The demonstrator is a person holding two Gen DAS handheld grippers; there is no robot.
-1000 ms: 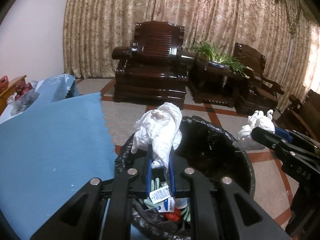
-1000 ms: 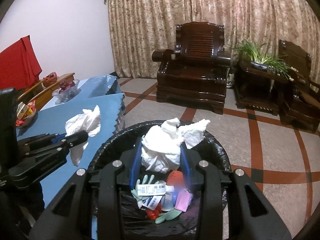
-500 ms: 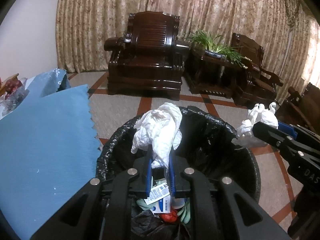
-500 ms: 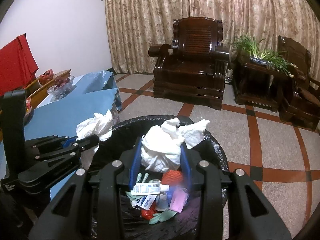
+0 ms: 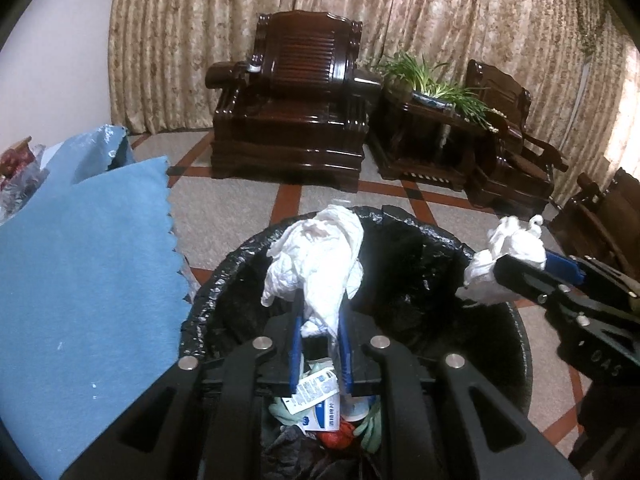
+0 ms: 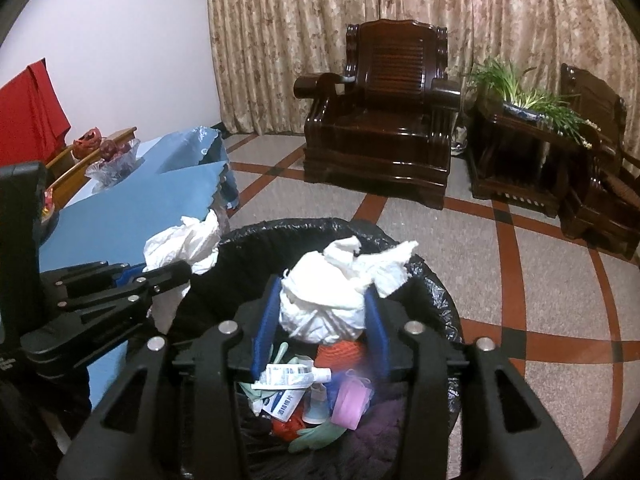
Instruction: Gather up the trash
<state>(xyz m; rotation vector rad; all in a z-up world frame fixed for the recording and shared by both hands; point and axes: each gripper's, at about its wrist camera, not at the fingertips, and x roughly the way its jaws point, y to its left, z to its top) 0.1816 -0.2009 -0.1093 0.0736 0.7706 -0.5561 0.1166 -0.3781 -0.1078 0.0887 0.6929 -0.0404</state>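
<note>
A bin lined with a black bag [image 5: 224, 272] [image 6: 300, 226] stands on the floor below both grippers. My left gripper [image 5: 320, 312] [image 6: 176, 272] hangs over the bin's left rim with a crumpled white tissue [image 5: 316, 256] [image 6: 184, 240] between its blue pads; its jaws are opening slightly and the tissue still stays pinched. My right gripper [image 6: 322, 304] [image 5: 508, 264] is above the bin's mouth around a bigger white tissue wad [image 6: 332, 288] [image 5: 516, 240]; its jaws are opening, with the pads still against the wad.
Inside the bin lie labelled packets [image 6: 288, 376], a green glove [image 6: 316, 436], an orange item [image 6: 340, 354] and a pink one [image 6: 352, 400]. A blue-covered table [image 5: 80, 260] borders the bin on the left. Dark wooden armchairs [image 5: 292, 100] and a plant stand [image 5: 432, 92] line the far curtain.
Both grippers have sunk and come forward over the bin, still carrying their tissues. The right pads now stand a little farther apart around the wad.
</note>
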